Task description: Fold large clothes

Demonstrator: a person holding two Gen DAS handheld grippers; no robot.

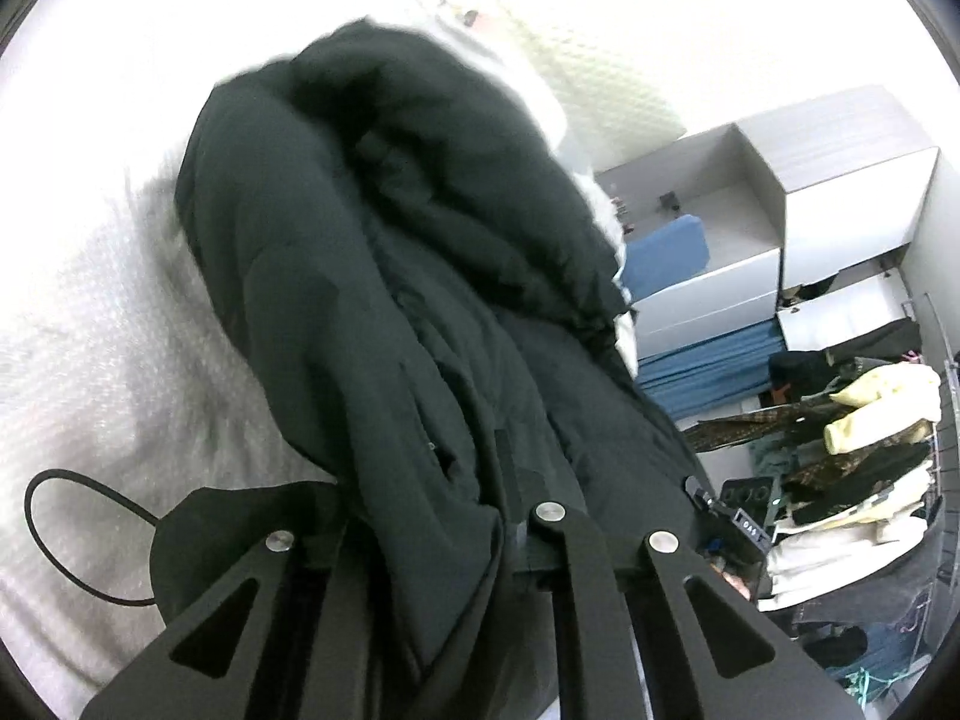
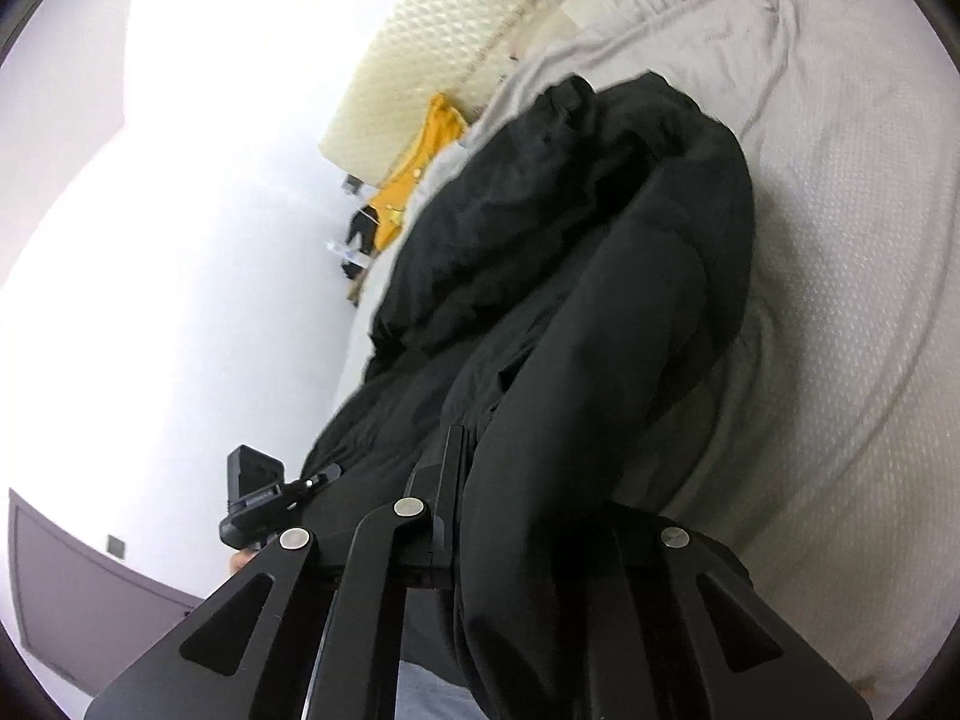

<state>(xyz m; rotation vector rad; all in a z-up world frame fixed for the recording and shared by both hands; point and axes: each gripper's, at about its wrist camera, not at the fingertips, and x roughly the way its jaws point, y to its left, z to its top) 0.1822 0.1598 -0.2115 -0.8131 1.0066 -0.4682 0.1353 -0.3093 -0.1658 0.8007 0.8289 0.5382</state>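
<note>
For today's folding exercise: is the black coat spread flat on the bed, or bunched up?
Bunched up: the black coat hangs in thick folds from both claws, above the bed.

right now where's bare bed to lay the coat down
Both the left gripper and the right gripper are shut on the black coat. In the left view, bare bedspread lies left of the coat; in the right view, bare bedspread lies right of it. It is crowded by the clothes rack and around the yellow garment at the headboard.

My left gripper (image 1: 510, 516) has its fingertips buried in the black coat (image 1: 390, 240); my right gripper (image 2: 456, 480) likewise, pads unseen; the coat's far end blurs; the right-hand clothes pile (image 1: 852, 456) is too jumbled to sort.
</note>
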